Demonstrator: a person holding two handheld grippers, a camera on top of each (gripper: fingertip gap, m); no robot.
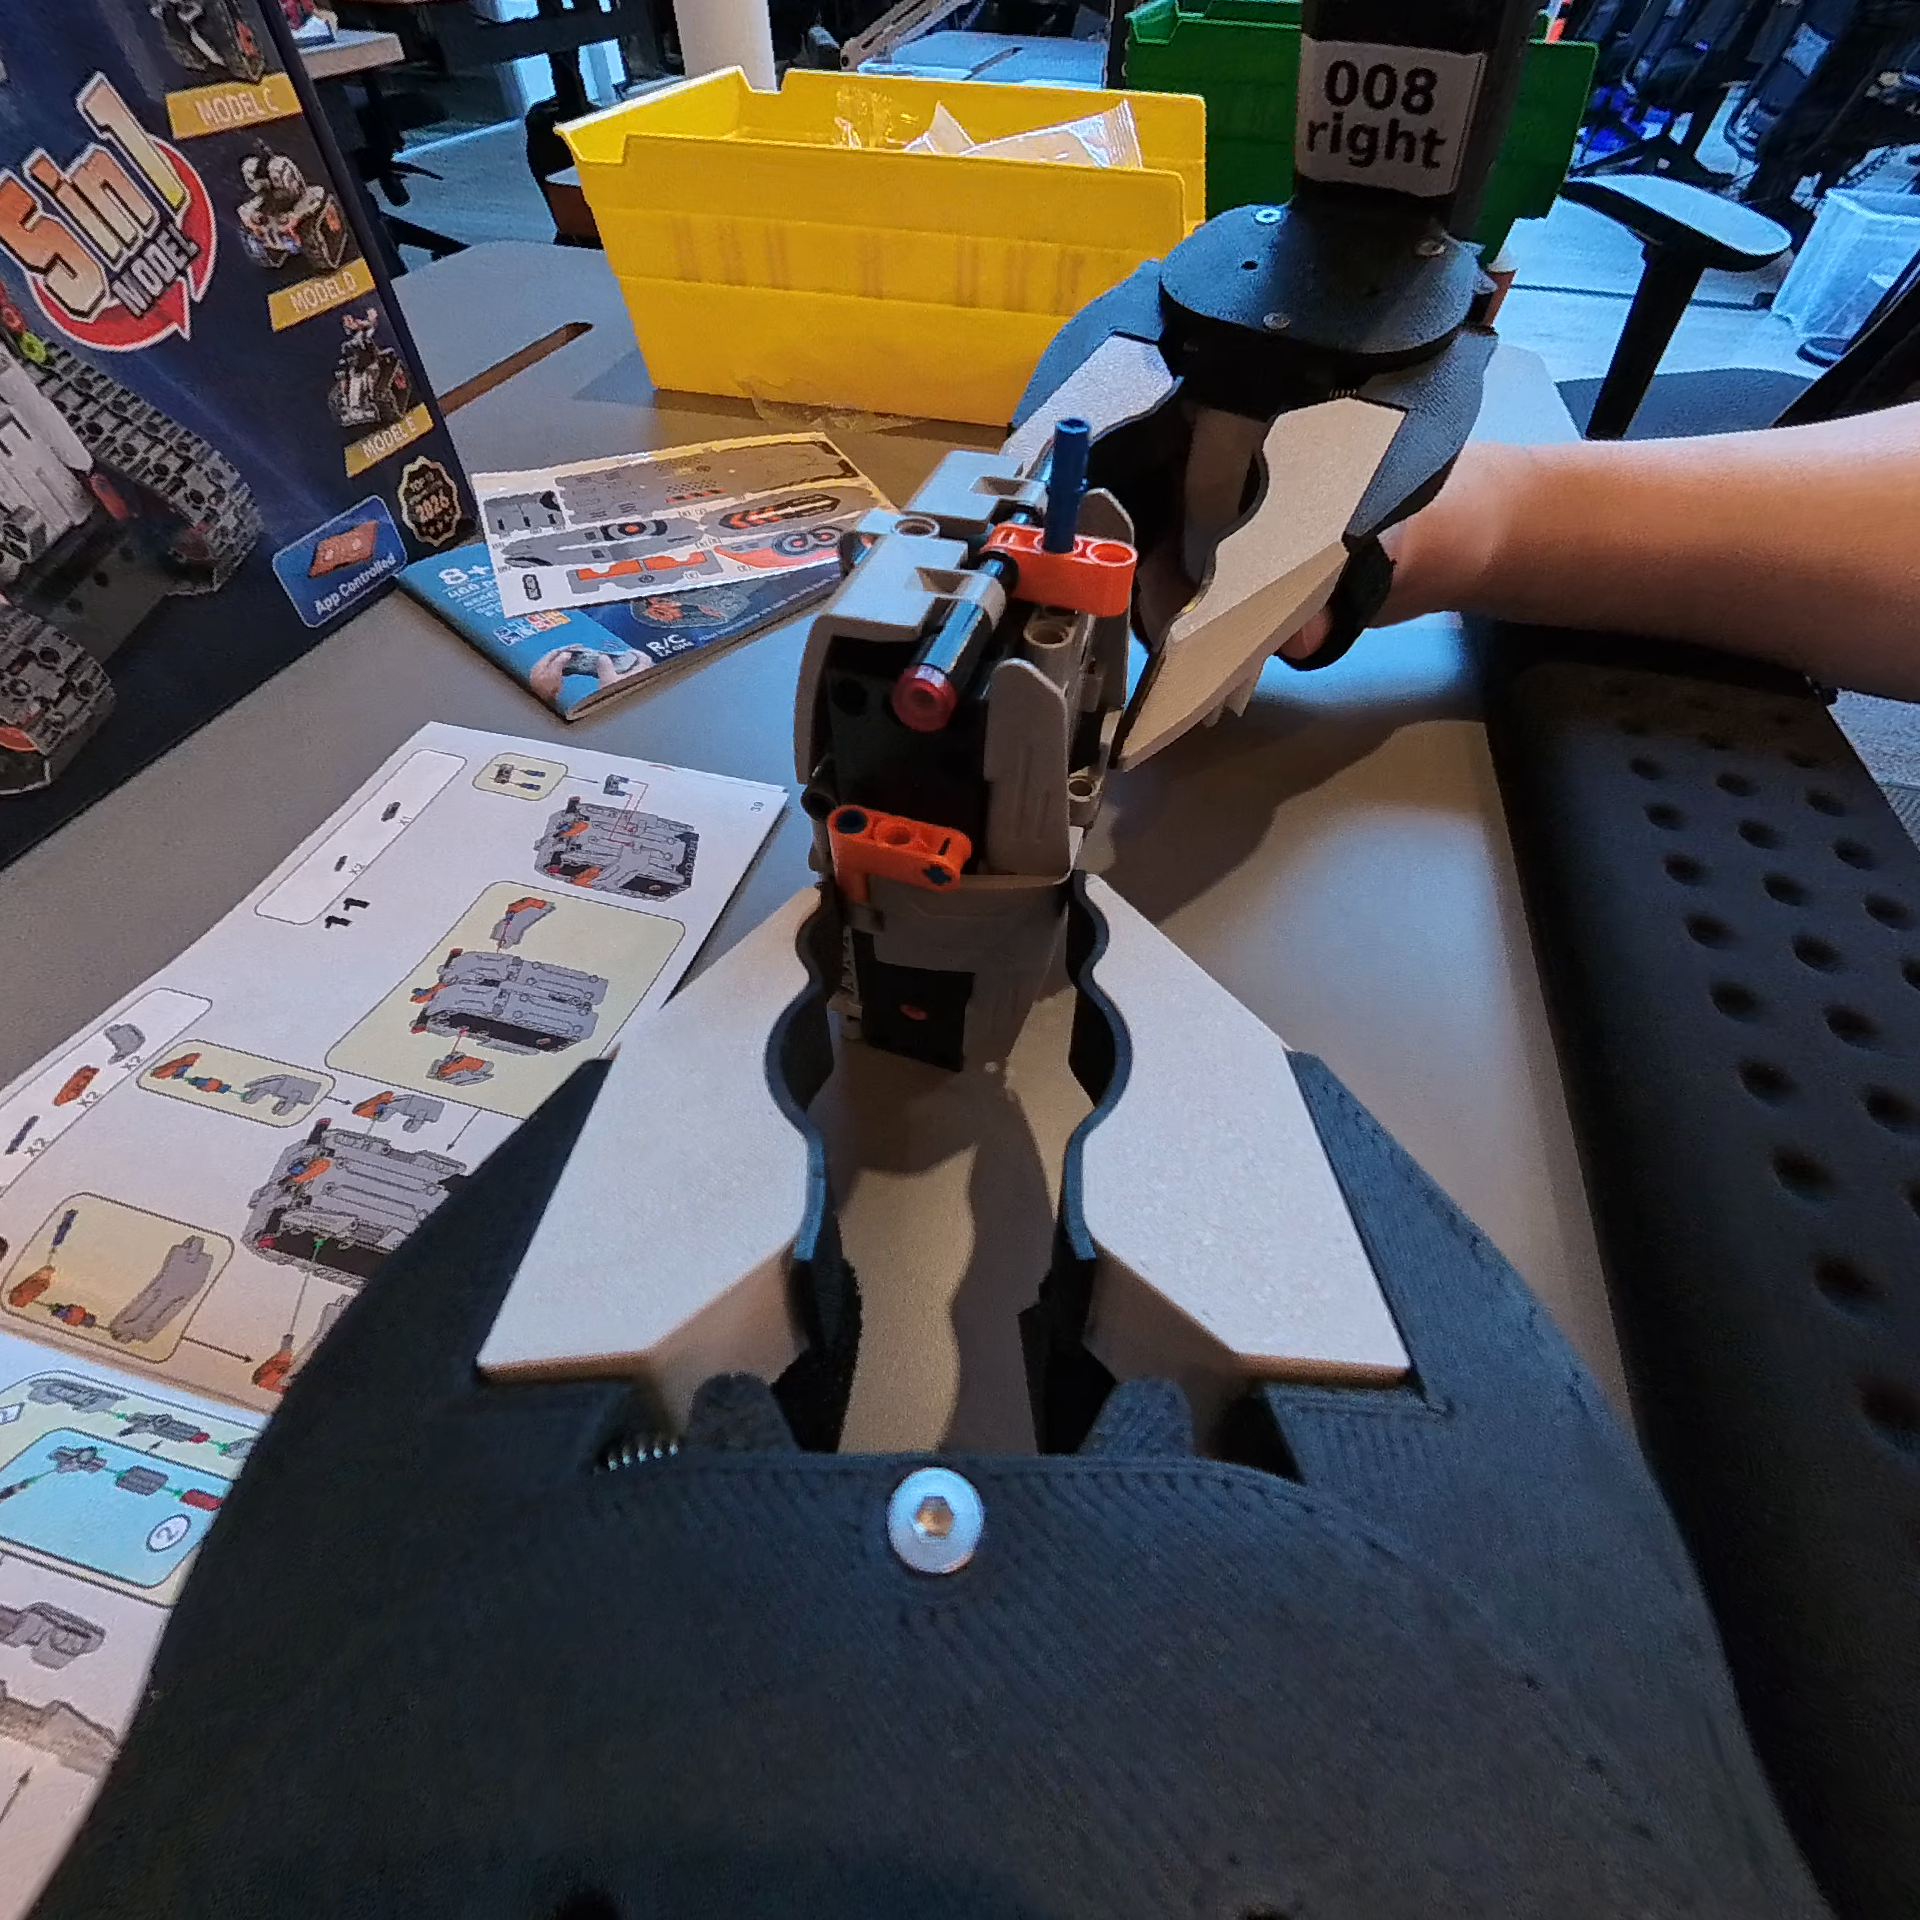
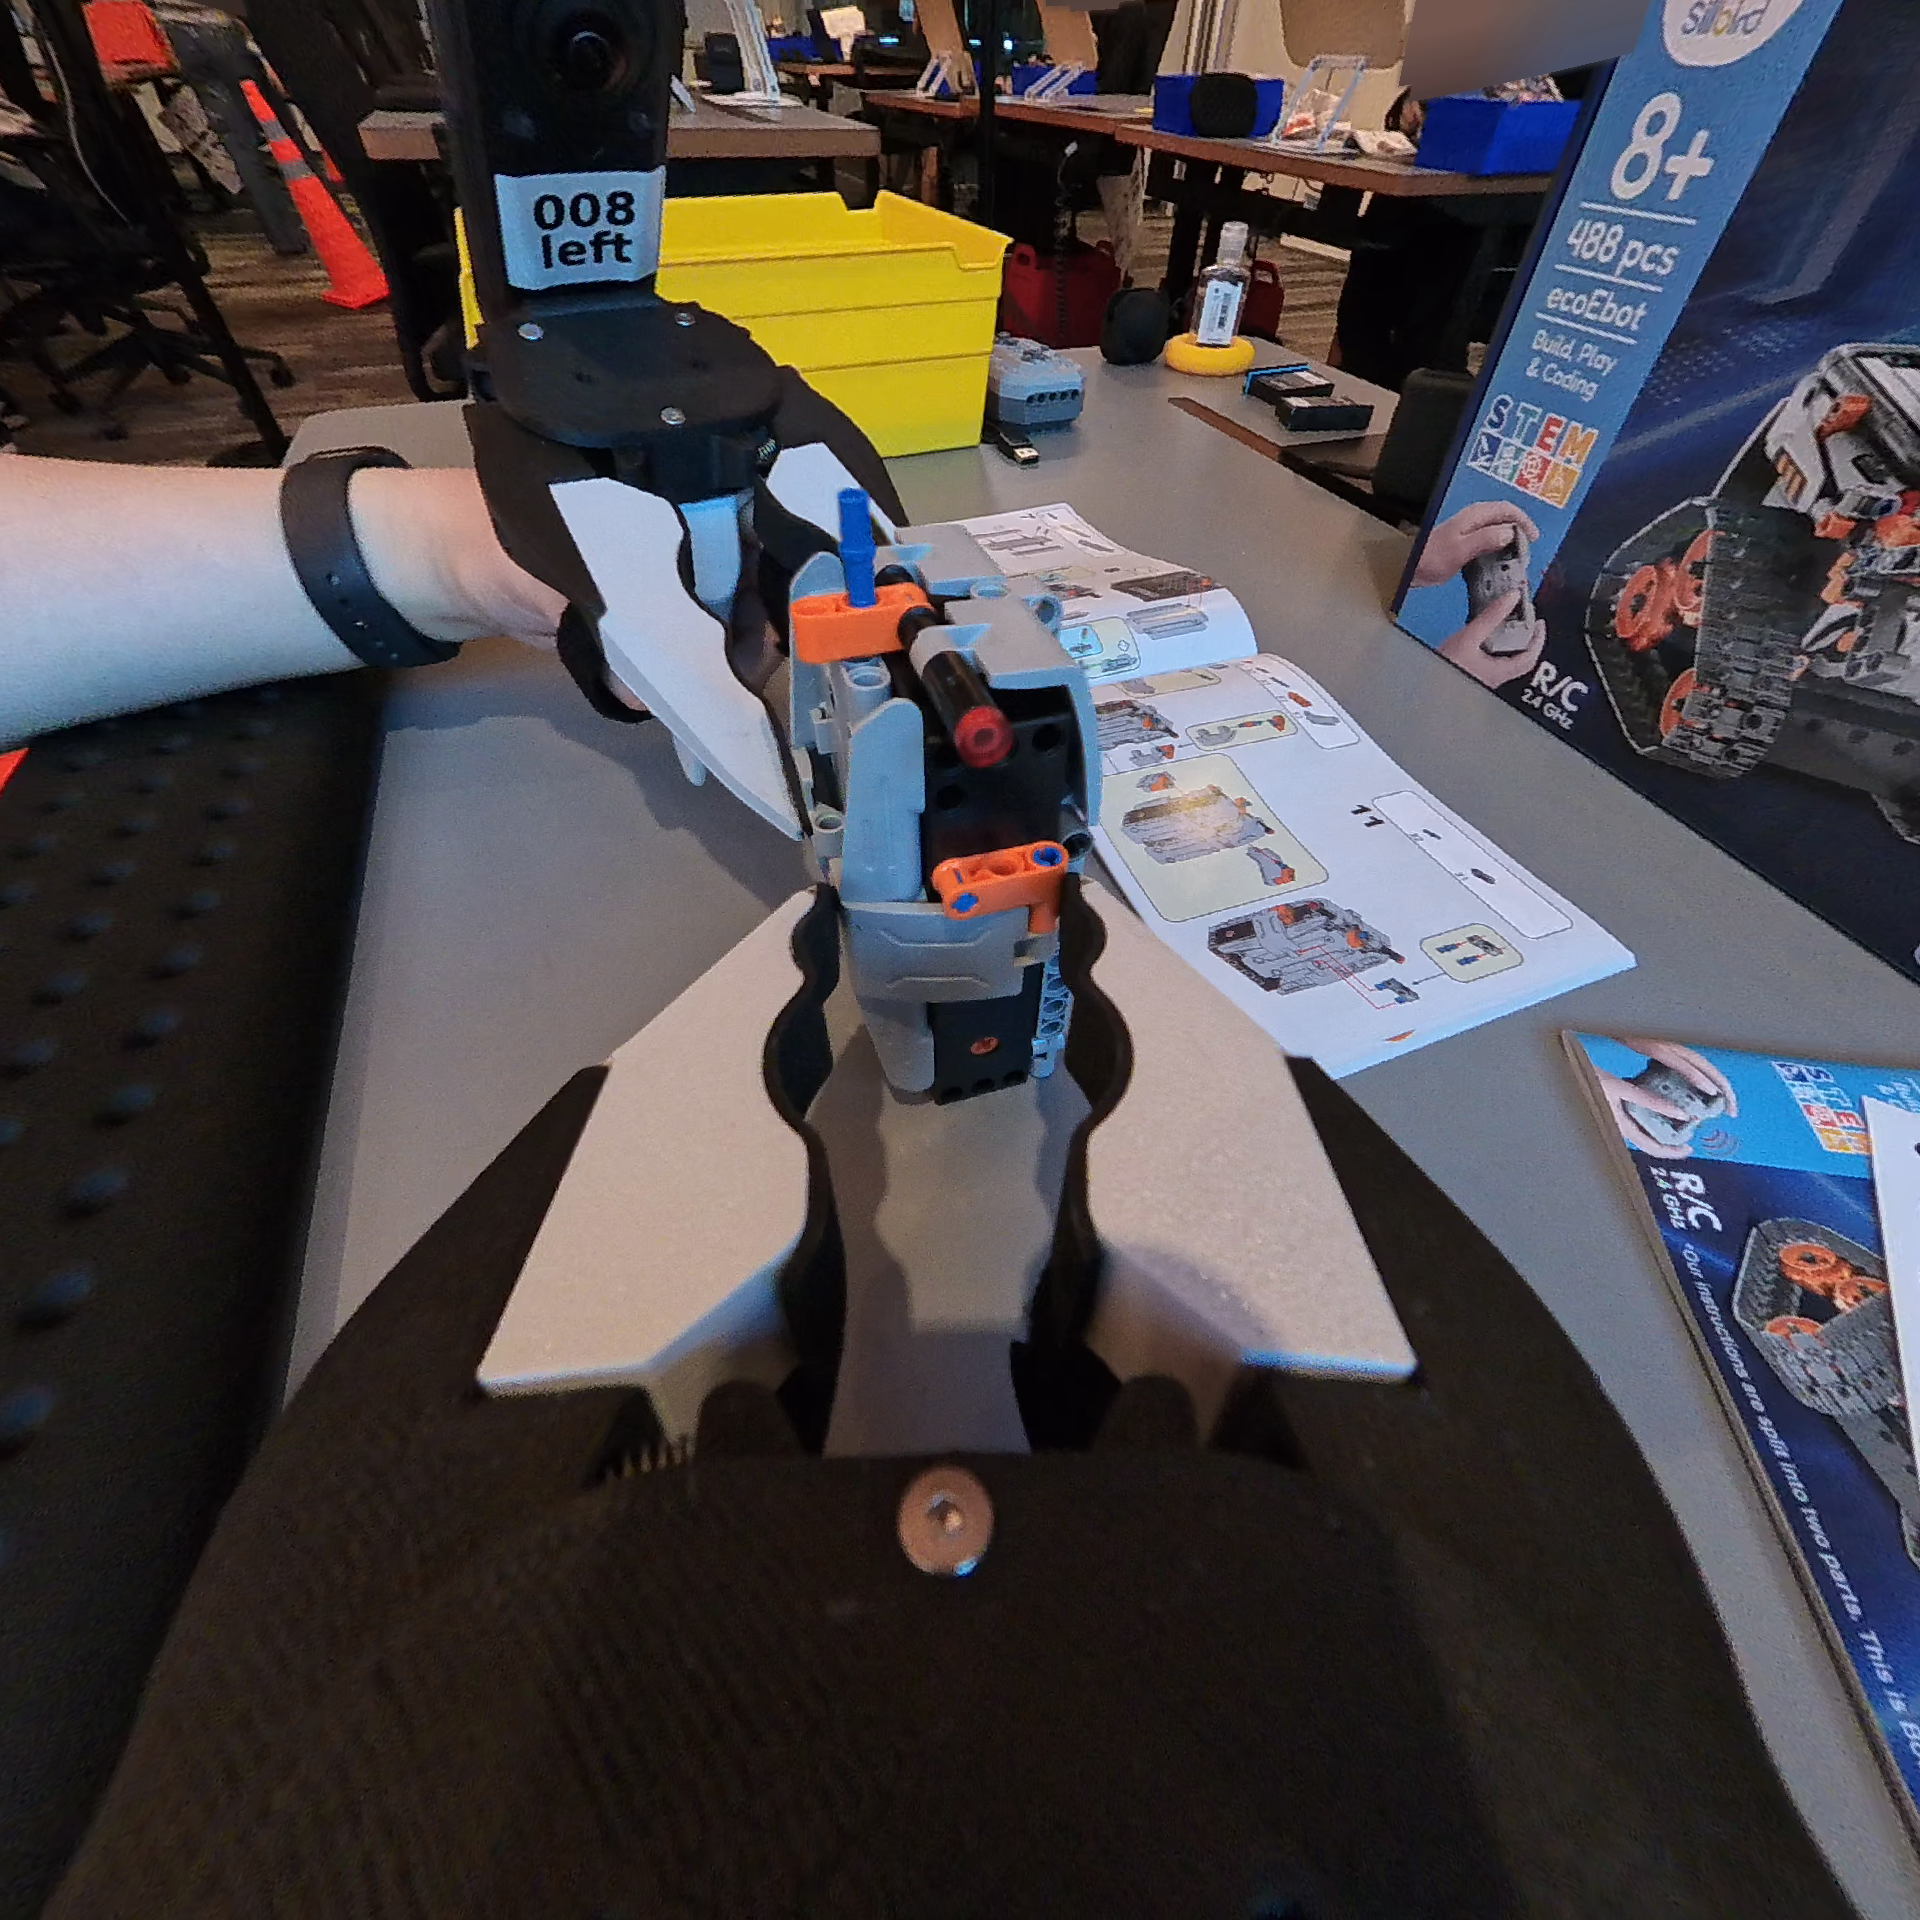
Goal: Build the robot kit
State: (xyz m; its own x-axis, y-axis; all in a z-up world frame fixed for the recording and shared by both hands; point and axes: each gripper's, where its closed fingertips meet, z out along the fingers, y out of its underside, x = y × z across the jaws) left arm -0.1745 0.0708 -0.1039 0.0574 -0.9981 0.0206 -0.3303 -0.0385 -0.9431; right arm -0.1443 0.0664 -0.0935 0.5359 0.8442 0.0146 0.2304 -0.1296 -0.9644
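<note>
left claw [image 1: 940,935] clamped on near end of grey-black brick model [image 1: 951,748]; right claw [image 2: 940,935] clamped on opposite end. model held between them above grey tabletop [image 1: 1351,935]. blue pin [image 1: 1068,483] upright in orange beam [image 1: 1060,566]. open instruction booklet [image 1: 416,935] beside, yellow bin [image 1: 883,260] behind.
</note>
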